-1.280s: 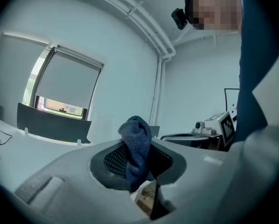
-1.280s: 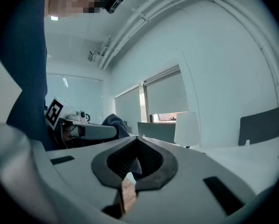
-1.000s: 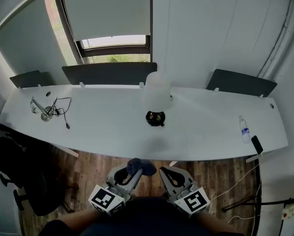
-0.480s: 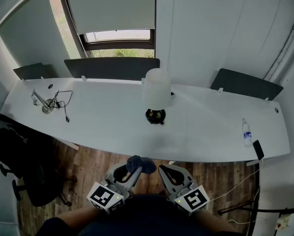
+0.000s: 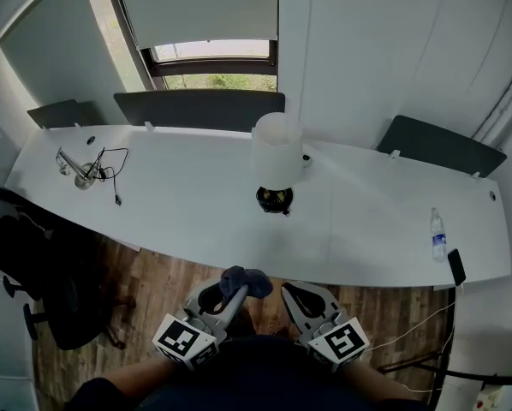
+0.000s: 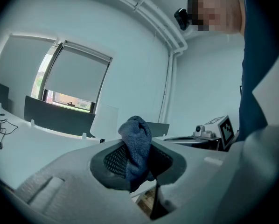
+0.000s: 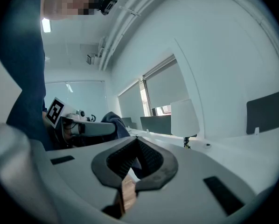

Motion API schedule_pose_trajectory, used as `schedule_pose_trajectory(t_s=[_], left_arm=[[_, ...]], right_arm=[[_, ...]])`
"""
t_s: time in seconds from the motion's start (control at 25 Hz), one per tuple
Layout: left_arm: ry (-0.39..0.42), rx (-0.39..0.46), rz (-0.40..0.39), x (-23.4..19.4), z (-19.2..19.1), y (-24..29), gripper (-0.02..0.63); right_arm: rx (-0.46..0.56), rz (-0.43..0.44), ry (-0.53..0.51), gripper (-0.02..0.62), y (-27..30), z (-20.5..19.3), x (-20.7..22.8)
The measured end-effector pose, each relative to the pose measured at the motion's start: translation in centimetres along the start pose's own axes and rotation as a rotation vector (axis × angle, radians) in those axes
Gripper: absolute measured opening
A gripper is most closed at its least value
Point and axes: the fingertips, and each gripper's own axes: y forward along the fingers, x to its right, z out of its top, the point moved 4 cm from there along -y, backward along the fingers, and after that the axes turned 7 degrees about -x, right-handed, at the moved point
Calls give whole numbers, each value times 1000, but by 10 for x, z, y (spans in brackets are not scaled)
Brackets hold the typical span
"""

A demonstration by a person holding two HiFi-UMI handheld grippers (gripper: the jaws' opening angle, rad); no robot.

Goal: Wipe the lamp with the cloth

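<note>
Faced table lamp at 12 o'clock on bench.
Gripped blue cloth with left gripper; held right gripper closed, empty.

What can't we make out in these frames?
- Far side and bulb of the lamp: every view looks from the person's side, and the shade covers them.
- Lower end of the cloth: left gripper view, buried inside the left gripper.
- Label on the bottle: head view, too small.
- Metal item by the cable: head view, too small to identify.
</note>
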Motion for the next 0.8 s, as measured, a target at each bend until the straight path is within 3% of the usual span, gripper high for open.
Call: schedule_pose_trajectory(t_s=[0.16,0.48,0.8], left_arm=[[-10,4,-21,-29,5,20,86],[22,51,-151,-101,45,64,86],[14,13,-243,-160,73,103,86]], right_arm=[[-18,-43,-19,11,22,5,21],[-31,-144,-8,11,89,46,52],[-43,-254,-14,11,138,68,74]])
